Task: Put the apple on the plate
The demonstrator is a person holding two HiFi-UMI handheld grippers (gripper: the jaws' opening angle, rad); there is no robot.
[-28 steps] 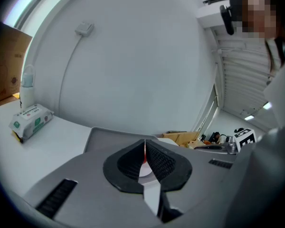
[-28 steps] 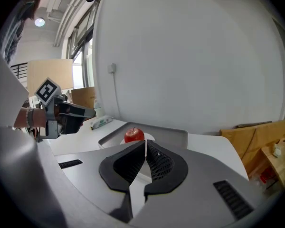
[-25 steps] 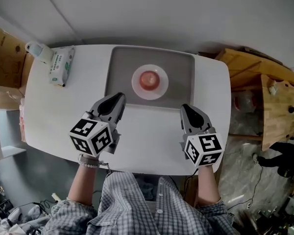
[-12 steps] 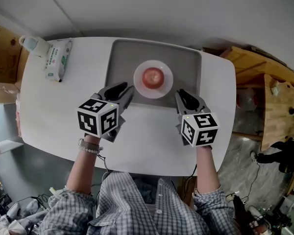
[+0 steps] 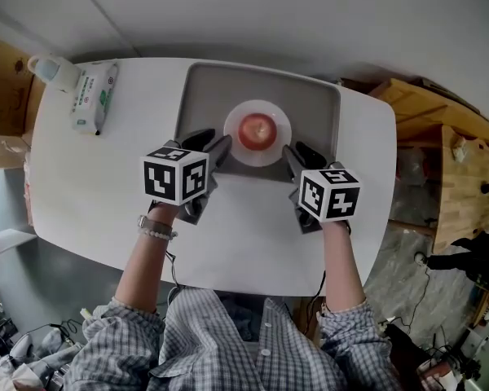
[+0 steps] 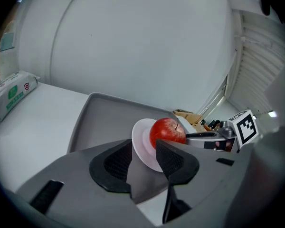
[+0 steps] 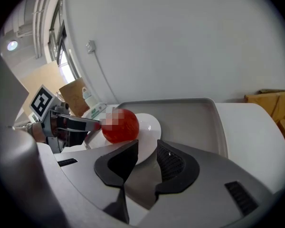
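Advancing since a second ago, our left gripper (image 5: 213, 143) and right gripper (image 5: 297, 154) now flank the plate (image 5: 271, 154), where the apple (image 5: 256, 129) already sits. Left jaws have just been opening; both pairs gape empty, and we judge the task done.

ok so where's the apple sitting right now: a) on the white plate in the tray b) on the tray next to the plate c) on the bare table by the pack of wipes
A: the apple rests on the white plate, which sits in the grey tray, well away from the pack of wipes.
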